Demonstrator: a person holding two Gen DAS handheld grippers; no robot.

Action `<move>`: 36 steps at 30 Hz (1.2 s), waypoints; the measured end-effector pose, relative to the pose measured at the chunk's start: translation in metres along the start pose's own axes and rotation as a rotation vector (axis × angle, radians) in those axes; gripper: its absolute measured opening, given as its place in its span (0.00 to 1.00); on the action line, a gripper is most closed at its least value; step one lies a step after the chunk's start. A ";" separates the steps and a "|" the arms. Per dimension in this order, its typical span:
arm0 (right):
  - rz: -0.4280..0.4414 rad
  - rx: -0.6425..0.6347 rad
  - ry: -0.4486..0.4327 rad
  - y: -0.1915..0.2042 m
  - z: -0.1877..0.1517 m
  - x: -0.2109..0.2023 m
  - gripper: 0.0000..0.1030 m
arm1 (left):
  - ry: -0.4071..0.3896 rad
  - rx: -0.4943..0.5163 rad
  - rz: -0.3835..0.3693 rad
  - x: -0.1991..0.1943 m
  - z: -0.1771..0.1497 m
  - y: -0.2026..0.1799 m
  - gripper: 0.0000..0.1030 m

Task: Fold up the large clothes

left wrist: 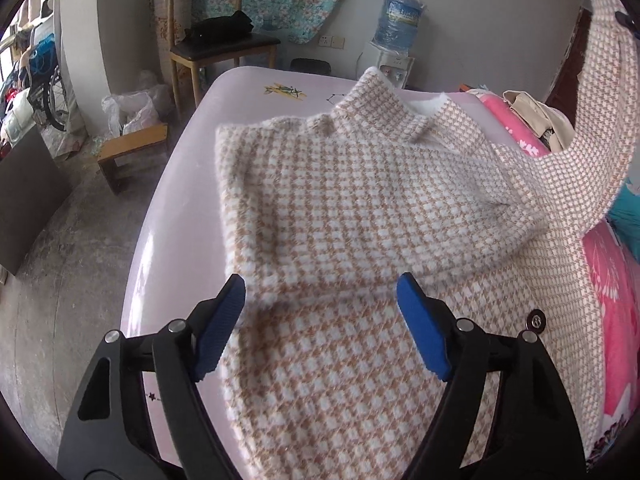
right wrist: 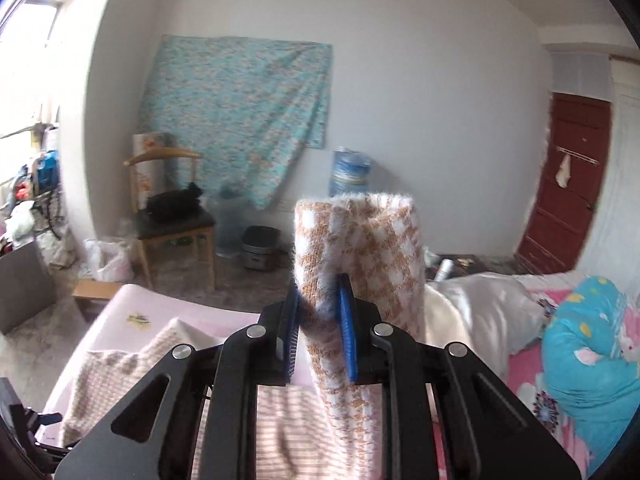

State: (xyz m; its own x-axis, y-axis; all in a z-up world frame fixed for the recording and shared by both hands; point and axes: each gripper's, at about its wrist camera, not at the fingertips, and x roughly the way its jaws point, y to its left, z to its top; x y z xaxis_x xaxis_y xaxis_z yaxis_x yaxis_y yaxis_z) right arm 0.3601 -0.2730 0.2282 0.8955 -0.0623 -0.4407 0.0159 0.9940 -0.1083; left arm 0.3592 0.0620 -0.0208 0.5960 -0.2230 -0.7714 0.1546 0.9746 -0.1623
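While the fuzzy tan-and-white houndstooth sweater point(left wrist: 360, 208) lies mostly flat on the glossy pale-pink table point(left wrist: 180, 216), collar toward the far edge, one sleeve point(left wrist: 600, 120) is pulled up off the surface into the upper right of the left wrist view. Right gripper point(right wrist: 320, 320): narrow, blue ribbed pads point(right wrist: 347, 332) clamped on that sleeve, knit bunched between them, cuff end standing up above the jaws as a soft rounded tube. Left gripper point(left wrist: 320, 320): jaws wide, blue pads point(left wrist: 420, 328) apart over the sweater's lower body, nothing pinched between them; whether the tips touch the knit I can't tell. Sweater's near-left sleeve looks folded in over the torso, making a straight edge. Small dark snap button point(left wrist: 535, 319) sits on the fabric right of the left gripper. Pink floral bedding point(left wrist: 612, 320) borders the table's right side. Wooden chair point(left wrist: 216, 48) with a dark seat stands past the table's far end.
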 end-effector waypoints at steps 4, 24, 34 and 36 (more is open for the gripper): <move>0.330 -0.041 0.113 0.099 -0.028 0.011 0.41 | 0.009 0.006 -0.050 -0.015 -0.017 0.016 0.72; 0.173 0.176 0.511 -0.046 -0.170 0.108 0.60 | 0.093 -0.125 -0.185 0.080 0.076 -0.018 0.48; 0.127 0.188 0.538 -0.086 -0.208 0.132 0.55 | -0.141 -0.051 -0.177 0.020 0.102 -0.031 0.03; 0.130 0.171 0.543 -0.082 -0.212 0.138 0.51 | -0.133 -0.050 -0.070 0.029 0.100 -0.023 0.03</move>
State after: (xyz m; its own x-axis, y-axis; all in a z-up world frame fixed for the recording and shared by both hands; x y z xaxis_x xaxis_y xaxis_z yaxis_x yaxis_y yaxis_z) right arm 0.3882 -0.3823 -0.0130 0.5395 0.0686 -0.8392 0.0329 0.9942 0.1025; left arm 0.4514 0.0311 0.0222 0.6851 -0.2877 -0.6693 0.1619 0.9558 -0.2453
